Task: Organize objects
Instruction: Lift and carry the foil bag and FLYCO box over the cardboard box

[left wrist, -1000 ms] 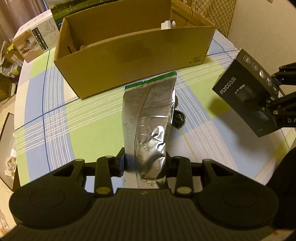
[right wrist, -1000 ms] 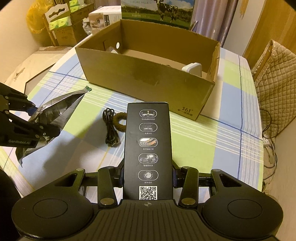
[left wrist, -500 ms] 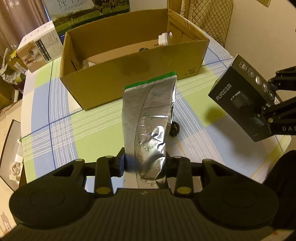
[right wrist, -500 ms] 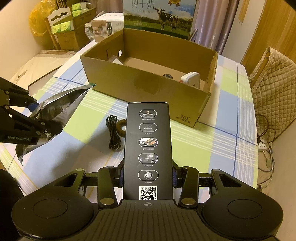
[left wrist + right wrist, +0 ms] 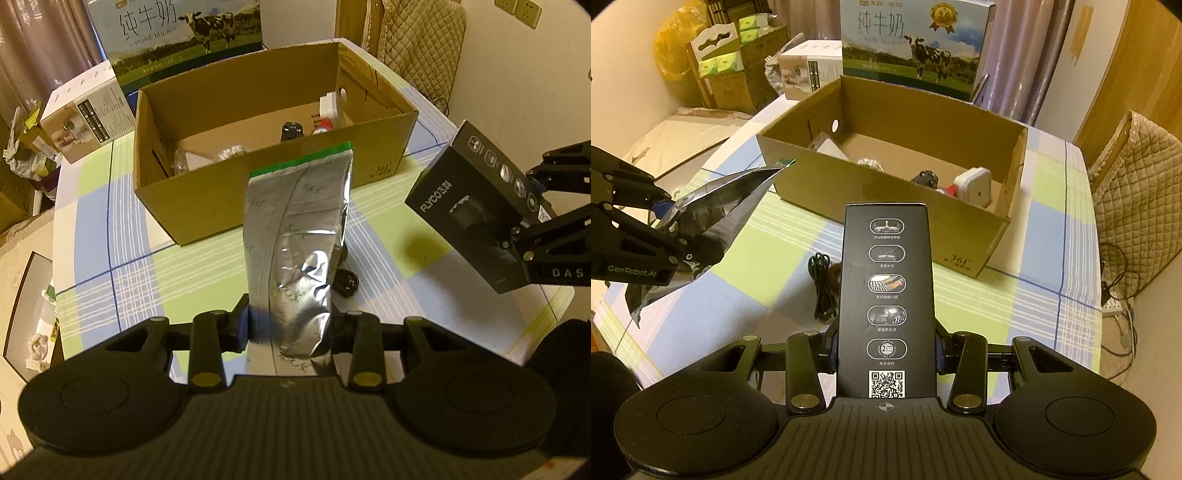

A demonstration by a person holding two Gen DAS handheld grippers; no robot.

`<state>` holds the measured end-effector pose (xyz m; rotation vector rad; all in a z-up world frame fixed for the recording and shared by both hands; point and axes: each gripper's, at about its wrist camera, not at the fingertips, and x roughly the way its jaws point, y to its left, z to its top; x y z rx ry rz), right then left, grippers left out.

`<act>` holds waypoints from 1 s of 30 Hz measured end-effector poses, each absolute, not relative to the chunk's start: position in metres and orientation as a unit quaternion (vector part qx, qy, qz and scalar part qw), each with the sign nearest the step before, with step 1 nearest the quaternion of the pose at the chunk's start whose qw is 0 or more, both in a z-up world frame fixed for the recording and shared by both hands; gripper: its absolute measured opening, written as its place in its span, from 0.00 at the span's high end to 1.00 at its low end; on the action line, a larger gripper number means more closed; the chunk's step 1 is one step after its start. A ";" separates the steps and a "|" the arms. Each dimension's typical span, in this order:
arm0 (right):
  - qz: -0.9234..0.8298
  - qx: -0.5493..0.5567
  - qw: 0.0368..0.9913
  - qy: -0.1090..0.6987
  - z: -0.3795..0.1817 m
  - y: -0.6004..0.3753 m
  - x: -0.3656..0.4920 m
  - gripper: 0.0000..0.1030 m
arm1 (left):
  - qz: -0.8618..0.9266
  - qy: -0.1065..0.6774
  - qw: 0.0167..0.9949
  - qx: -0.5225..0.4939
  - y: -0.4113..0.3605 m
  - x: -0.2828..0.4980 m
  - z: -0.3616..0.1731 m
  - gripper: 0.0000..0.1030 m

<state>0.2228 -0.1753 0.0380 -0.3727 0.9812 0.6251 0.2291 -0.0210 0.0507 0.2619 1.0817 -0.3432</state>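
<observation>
L tool point(image 5: 290, 332) grips foil pouch point(image 5: 295, 236), R tool point(image 5: 886, 350) grips black box point(image 5: 886, 280).

Home room, checked tablecloth point(image 5: 92, 236), milk carton point(image 5: 916, 48), curtains point(image 5: 40, 40)

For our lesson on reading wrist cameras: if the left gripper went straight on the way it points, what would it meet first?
Probably the near wall of the cardboard box, which the left gripper reaches with its silver foil pouch leading; depth is unclear, so the checked tablecloth might come first.

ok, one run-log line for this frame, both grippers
left gripper: shut on foil pouch | right gripper: shut on black box | both above table | cardboard box: open
</observation>
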 end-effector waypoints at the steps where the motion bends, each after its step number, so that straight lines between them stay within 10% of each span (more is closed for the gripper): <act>1: 0.294 -0.174 0.820 0.460 0.040 -0.175 0.224 0.60 | -0.162 0.511 0.835 0.123 -0.021 0.230 0.052 0.69; 30: 0.294 -0.174 0.823 0.454 0.062 -0.160 0.268 0.60 | -0.172 0.500 0.840 0.120 -0.024 0.282 0.084 0.69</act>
